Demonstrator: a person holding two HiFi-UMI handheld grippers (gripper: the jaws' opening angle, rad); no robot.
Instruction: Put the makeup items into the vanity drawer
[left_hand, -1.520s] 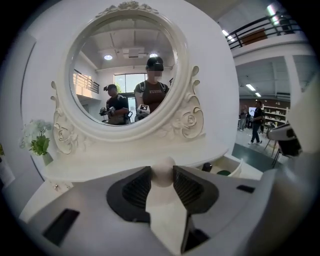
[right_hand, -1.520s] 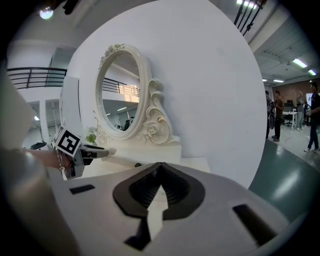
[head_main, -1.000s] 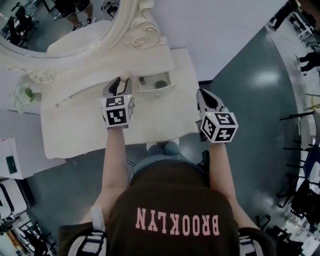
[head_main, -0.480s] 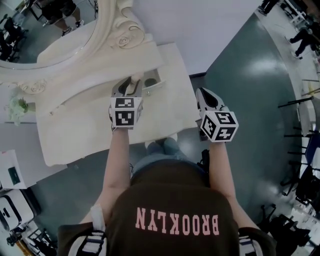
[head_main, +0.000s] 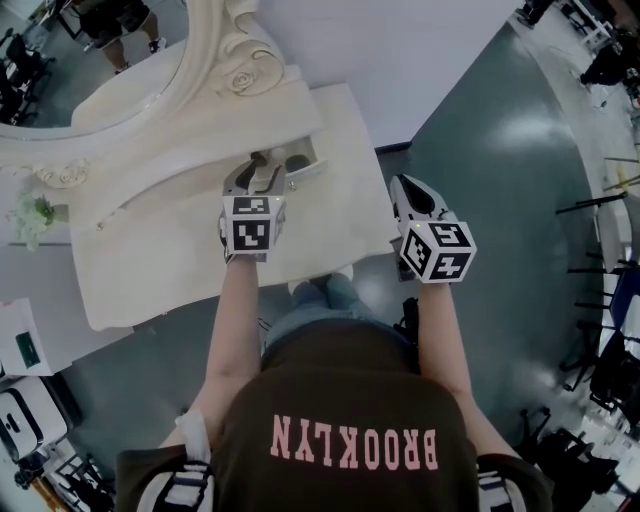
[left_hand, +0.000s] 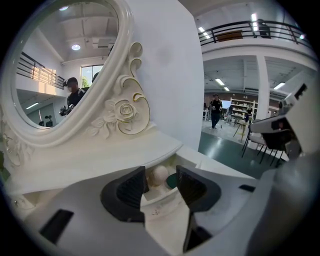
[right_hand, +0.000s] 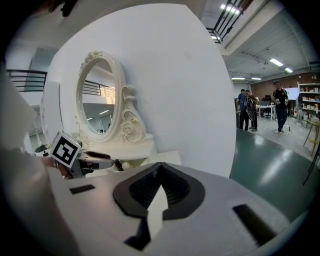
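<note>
1. Just spread the left tongs (left_hand: 161, 182) apart at the open vanity drawer (head_main: 303, 160), clamping nothing.
2. Beyond them, lying inside that drawer: a cream round item (left_hand: 160, 175) beside a dark green one (left_hand: 173, 181).
3. Holding the right tongs (right_hand: 159, 170) together, empty, at the worktop (head_main: 170, 250) edge.

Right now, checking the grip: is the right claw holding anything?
No, the right claw is closed on itself, with nothing caught in it.
</note>
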